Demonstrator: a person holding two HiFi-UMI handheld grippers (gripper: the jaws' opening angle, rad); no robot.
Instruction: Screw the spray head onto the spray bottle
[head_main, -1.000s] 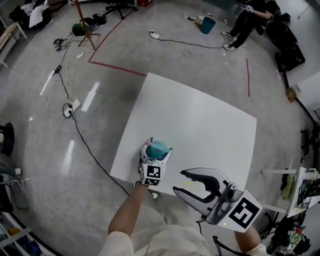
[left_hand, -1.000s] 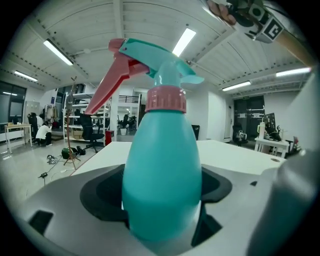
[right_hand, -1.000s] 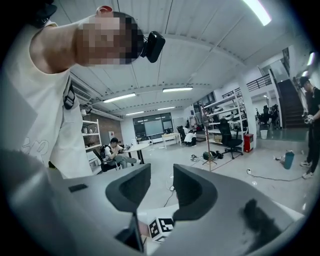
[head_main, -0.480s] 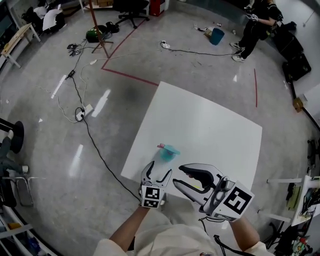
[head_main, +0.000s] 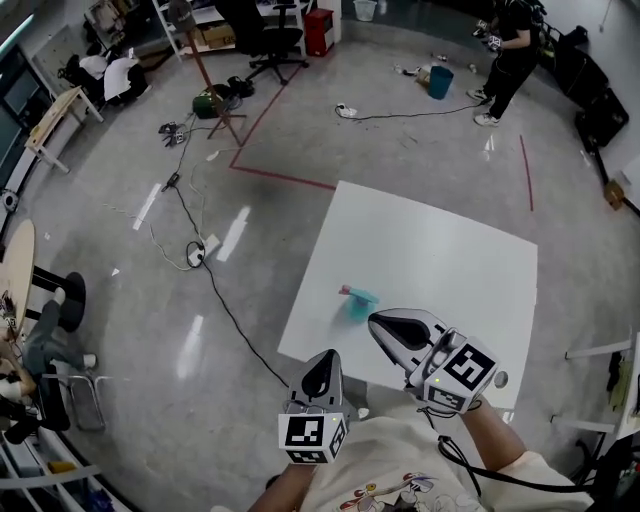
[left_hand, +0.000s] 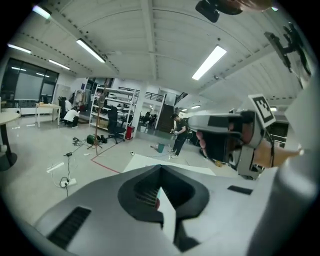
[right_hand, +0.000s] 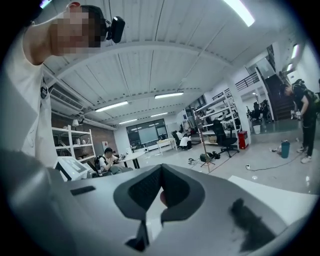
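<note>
Now that the left gripper (head_main: 326, 360) has let go of the teal spray bottle (head_main: 360, 303) it was around a second ago, it sits back off the tabletop (head_main: 440, 250) edge. Its jaws have just closed together with nothing between them. The right gripper (head_main: 378, 323) is just beside the bottle, not touching; its jaws have also just closed, empty. The bottle sits alone near the tabletop's front-left edge, pink spray head (head_main: 345, 291) sticking out of its top. Screwing is probably done or paused; tightness unclear. Bottle contents: can't tell. Teal bucket (head_main: 439, 80) on the floor far back, contents not visible.
</note>
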